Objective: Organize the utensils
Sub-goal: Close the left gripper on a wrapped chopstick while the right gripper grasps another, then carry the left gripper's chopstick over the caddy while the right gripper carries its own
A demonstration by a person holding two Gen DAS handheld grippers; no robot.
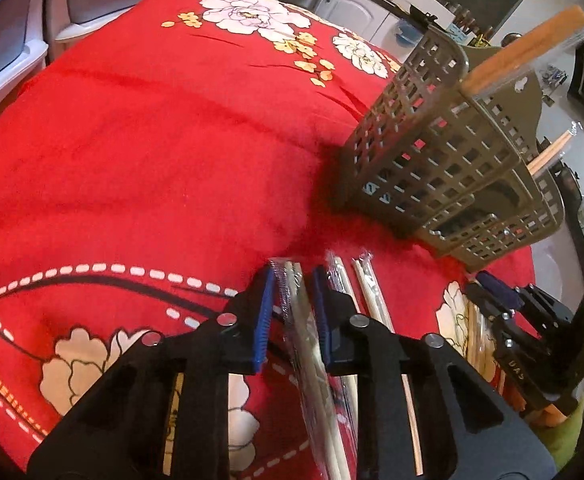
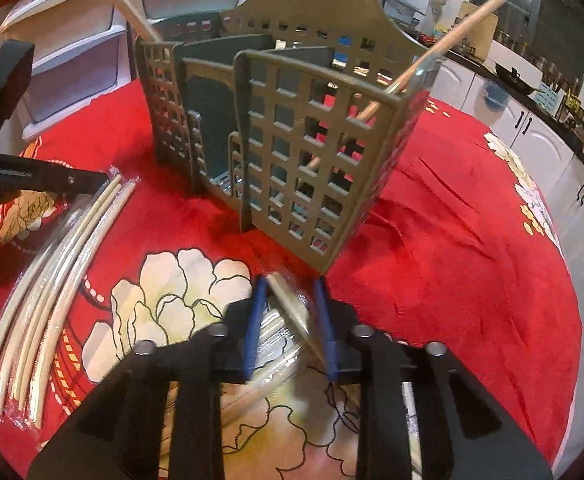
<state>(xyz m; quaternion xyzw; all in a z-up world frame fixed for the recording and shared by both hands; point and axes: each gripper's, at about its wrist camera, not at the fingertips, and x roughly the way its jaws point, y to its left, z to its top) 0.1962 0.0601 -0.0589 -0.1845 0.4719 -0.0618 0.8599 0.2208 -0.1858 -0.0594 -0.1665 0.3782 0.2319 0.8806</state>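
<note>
Left wrist: red floral tablecloth (image 1: 152, 152), kitchen cabinets (image 1: 356, 4) behind.

Home kitchen/dining area. Table under a red floral cloth (image 2: 472, 208). Right edge of the right wrist view: white cabinets (image 2: 540, 140) with dark handles, a dark counter carrying a wok (image 2: 512, 74) and rows of spice jars (image 2: 572, 100). Upper left: stacked plastic drawer units (image 2: 72, 60). Cutting board (image 2: 478, 34) upper right.

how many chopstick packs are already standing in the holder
2: one wrapped pair leans out of the right end of the utensil holder, one sticks up at its left end. More could be hidden behind the dividers.
</note>
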